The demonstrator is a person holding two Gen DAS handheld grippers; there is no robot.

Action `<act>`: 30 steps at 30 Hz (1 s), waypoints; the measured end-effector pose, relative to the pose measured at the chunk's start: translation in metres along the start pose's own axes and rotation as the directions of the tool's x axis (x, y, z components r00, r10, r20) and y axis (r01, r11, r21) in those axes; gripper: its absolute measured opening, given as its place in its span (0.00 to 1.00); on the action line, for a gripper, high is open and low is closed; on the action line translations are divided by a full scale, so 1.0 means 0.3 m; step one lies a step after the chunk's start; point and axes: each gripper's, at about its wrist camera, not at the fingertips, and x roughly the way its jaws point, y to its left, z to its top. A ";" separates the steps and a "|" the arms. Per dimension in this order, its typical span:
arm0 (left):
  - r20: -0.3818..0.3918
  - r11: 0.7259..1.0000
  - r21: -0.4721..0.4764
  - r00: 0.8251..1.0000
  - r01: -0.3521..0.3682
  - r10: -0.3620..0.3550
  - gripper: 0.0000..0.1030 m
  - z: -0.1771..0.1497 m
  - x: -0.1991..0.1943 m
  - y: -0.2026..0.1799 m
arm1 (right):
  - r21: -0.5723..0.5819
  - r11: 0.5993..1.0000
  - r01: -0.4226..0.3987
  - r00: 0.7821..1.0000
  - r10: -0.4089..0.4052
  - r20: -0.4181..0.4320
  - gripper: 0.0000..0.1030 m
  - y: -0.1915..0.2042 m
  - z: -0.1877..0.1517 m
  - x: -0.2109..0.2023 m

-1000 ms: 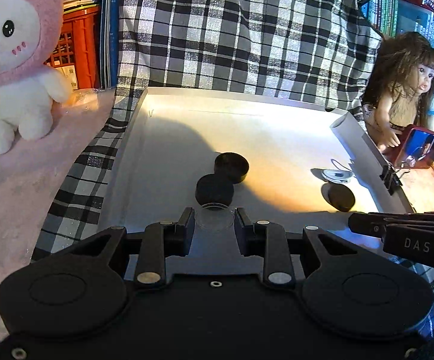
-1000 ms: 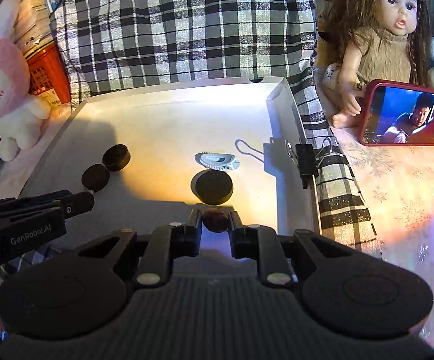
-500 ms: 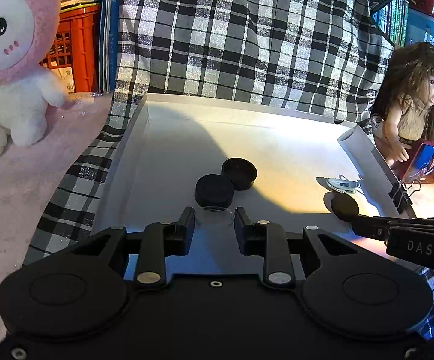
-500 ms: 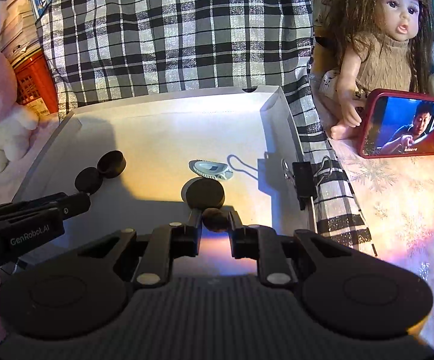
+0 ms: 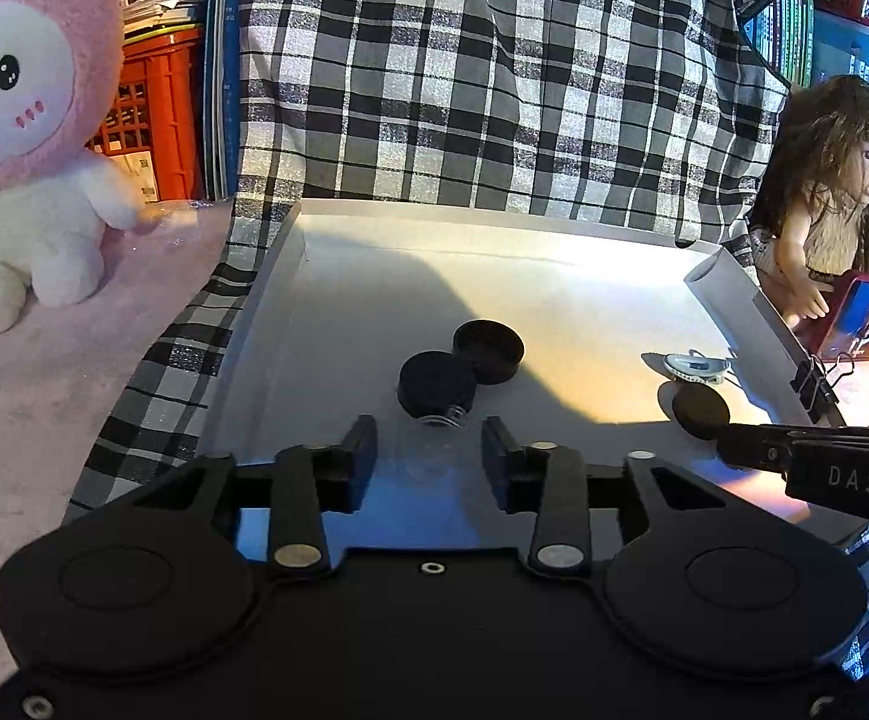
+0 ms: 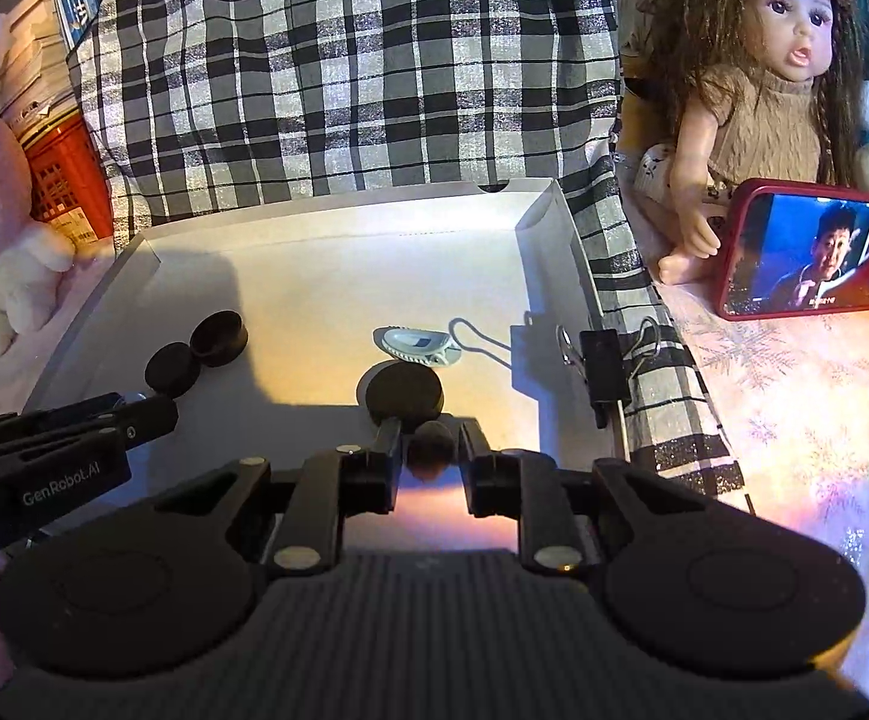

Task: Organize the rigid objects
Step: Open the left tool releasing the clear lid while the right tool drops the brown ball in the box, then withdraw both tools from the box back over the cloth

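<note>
Left hand-held gripper (image 5: 428,450) first, low over the near edge of the white tray (image 5: 266,294); its jaws are opening, pads standing clear of the small clear jar (image 5: 431,450) between them; right behind that jar, touching it, sits a black cap (image 5: 436,383), with a second black cap (image 5: 488,343) beside it, further into the tray. Over to the right hand-held gripper (image 6: 431,450); jaws opening too, a small dark round piece (image 6: 430,443) between the fingers, contact hard to judge; just beyond it on the tray a black disc (image 6: 405,391), then a silver-white oval item (image 6: 413,345); a binder clip (image 6: 602,363) grips the tray's right wall.
</note>
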 end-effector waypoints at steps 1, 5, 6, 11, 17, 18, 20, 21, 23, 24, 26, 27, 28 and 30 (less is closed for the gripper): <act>0.000 1.000 0.003 1.000 -0.002 0.002 0.38 -0.002 -0.003 0.000 | -0.003 1.000 0.000 1.000 0.000 0.002 0.38 0.001 -0.002 -0.002; 0.006 1.000 0.018 1.000 -0.009 0.009 0.45 -0.013 -0.018 -0.003 | -0.030 1.000 0.006 1.000 -0.005 0.012 0.45 0.011 -0.012 -0.015; 0.007 1.000 0.020 1.000 -0.009 0.009 0.46 -0.015 -0.021 -0.003 | -0.035 0.999 0.008 1.000 -0.007 0.014 0.45 0.014 -0.014 -0.017; 0.005 1.000 0.013 1.000 -0.006 0.006 0.50 -0.022 -0.036 0.006 | -0.043 0.999 0.008 1.000 -0.007 0.021 0.52 0.018 -0.020 -0.028; 0.007 1.000 0.010 1.000 -0.003 0.003 0.55 -0.029 -0.060 0.006 | -0.056 0.998 0.005 1.000 -0.003 0.031 0.59 0.022 -0.027 -0.047; 0.008 1.000 0.009 1.000 -0.004 0.004 0.56 -0.030 -0.066 0.005 | -0.055 0.998 0.004 0.999 -0.002 0.032 0.59 0.022 -0.027 -0.051; 0.008 1.000 0.005 1.000 -0.002 0.002 0.58 -0.032 -0.083 0.003 | -0.053 0.999 -0.001 0.999 0.003 0.036 0.61 0.020 -0.030 -0.062; 0.009 1.000 0.005 1.000 0.003 -0.003 0.60 -0.034 -0.093 0.003 | -0.053 0.999 -0.004 0.999 0.006 0.039 0.62 0.017 -0.033 -0.069; 0.019 1.000 0.011 1.000 0.017 -0.017 0.62 -0.040 -0.118 0.002 | -0.056 0.998 -0.011 0.999 0.014 0.048 0.64 0.013 -0.040 -0.087; 0.025 1.000 0.016 0.999 0.021 -0.022 0.64 -0.044 -0.132 0.000 | -0.056 0.998 -0.015 0.998 0.018 0.053 0.64 0.010 -0.044 -0.098; 0.037 0.999 0.028 0.999 0.026 -0.027 0.65 -0.055 -0.164 -0.003 | -0.061 0.998 -0.022 0.998 0.026 0.061 0.65 0.005 -0.055 -0.117; 0.045 0.999 0.034 0.999 0.030 -0.031 0.66 -0.061 -0.180 -0.005 | -0.067 0.997 -0.025 0.997 0.029 0.066 0.65 0.003 -0.062 -0.128; 0.055 0.999 0.040 0.998 0.035 -0.037 0.67 -0.067 -0.198 -0.007 | -0.072 0.997 -0.025 0.997 0.030 0.071 0.66 0.003 -0.068 -0.139; 0.078 0.998 0.051 0.996 0.044 -0.048 0.73 -0.082 -0.237 -0.009 | -0.082 0.996 -0.025 0.996 0.032 0.087 0.69 0.002 -0.082 -0.163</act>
